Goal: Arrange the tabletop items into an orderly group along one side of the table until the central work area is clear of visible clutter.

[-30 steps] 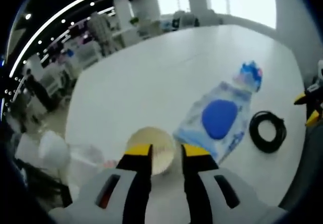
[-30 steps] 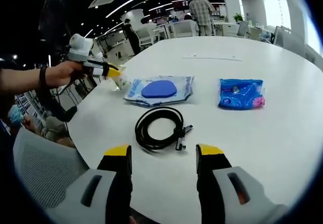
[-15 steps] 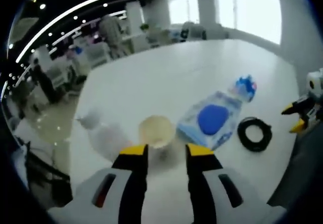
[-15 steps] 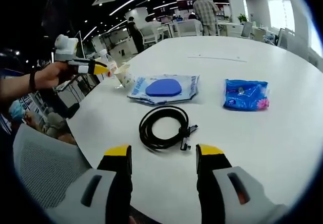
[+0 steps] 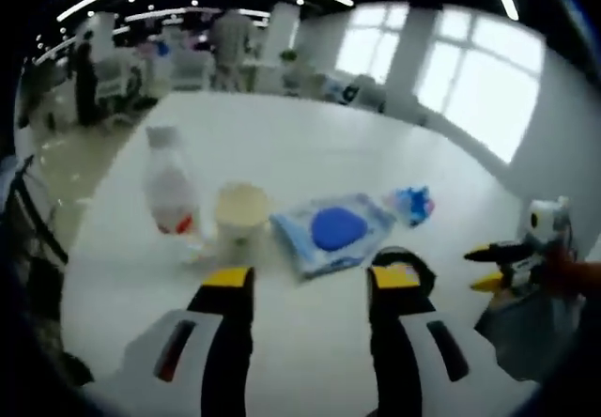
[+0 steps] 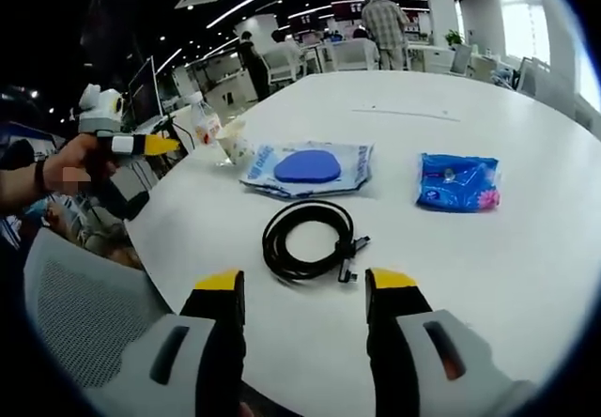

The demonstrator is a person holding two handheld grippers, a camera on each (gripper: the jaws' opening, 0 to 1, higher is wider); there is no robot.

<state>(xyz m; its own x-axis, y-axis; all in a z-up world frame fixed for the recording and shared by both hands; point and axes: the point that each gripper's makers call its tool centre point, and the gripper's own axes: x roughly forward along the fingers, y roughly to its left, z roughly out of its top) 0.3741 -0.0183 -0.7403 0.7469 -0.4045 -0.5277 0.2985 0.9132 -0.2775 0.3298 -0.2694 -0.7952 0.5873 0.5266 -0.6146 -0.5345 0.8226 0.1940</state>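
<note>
- Left gripper view: the left gripper (image 5: pixel 312 281) hung over the white table (image 5: pixel 310 154) with its jaws spread apart and nothing between them. A plastic bottle (image 5: pixel 170 194) and a paper cup (image 5: pixel 240 217) stood upright just beside each other ahead of the left jaw, near the table's edge; the wipes pack (image 5: pixel 333 231) lay flat ahead between the jaws, and the small blue packet (image 5: pixel 411 205) lay beyond it. The black cable coil (image 5: pixel 406 258) was partly hidden behind the right jaw. The right gripper (image 5: pixel 502 265) entered from the right.
- To do this step well, I judged it best to fetch the next loose item toward the bottle and cup, setting it close alongside without knocking either over.
- Right gripper view: the right gripper (image 6: pixel 305 293) was also parted and empty, the cable coil (image 6: pixel 308 240) lying just ahead between its jaws. The wipes pack (image 6: pixel 308 168) lay past it, the blue packet (image 6: pixel 457 181) well to the right, and the left gripper (image 6: pixel 143 144) hovered off the table's far-left edge, near the bottle (image 6: pixel 204 121) and cup (image 6: pixel 235 141).
</note>
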